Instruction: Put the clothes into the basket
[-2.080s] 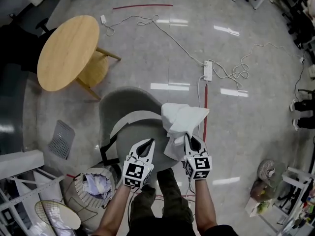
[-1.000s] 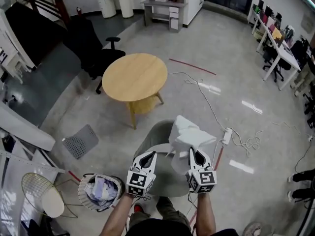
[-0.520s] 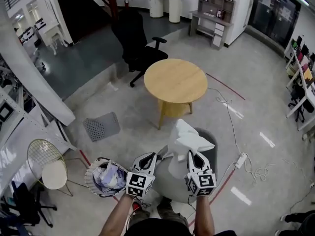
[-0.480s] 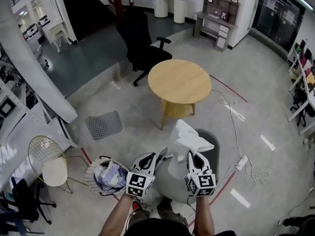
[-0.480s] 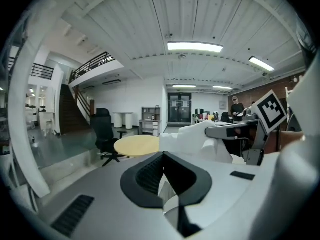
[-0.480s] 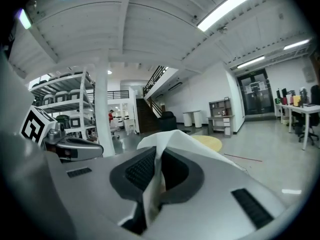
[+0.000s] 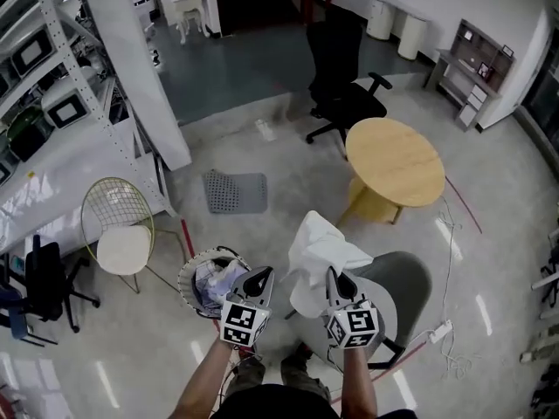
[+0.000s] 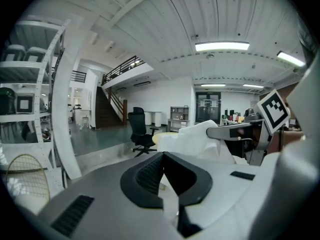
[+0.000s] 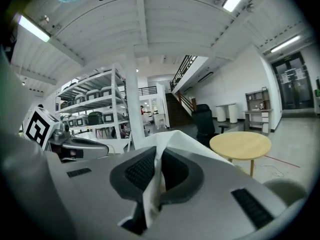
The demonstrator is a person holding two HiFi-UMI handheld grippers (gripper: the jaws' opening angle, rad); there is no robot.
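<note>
Office floor (image 7: 288,151); left gripper (image 7: 260,275) and right gripper (image 7: 332,274) jaws both pinch white cloth (image 7: 316,250).

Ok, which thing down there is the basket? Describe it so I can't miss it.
From the white column, come down to the wire chair with the white seat. Just right of it, beside the left gripper, is the basket: the only round open container, already holding crumpled clothes.

The white garment (image 7: 319,250) is crumpled and held aloft, hanging loose (one edge pinched between the closed jaws of the right gripper (image 7: 331,275)). The round basket (image 7: 183,279) stands upright on the floor, lower left of the garment, holding crumpled clothes (image 7: 212,285).
</note>
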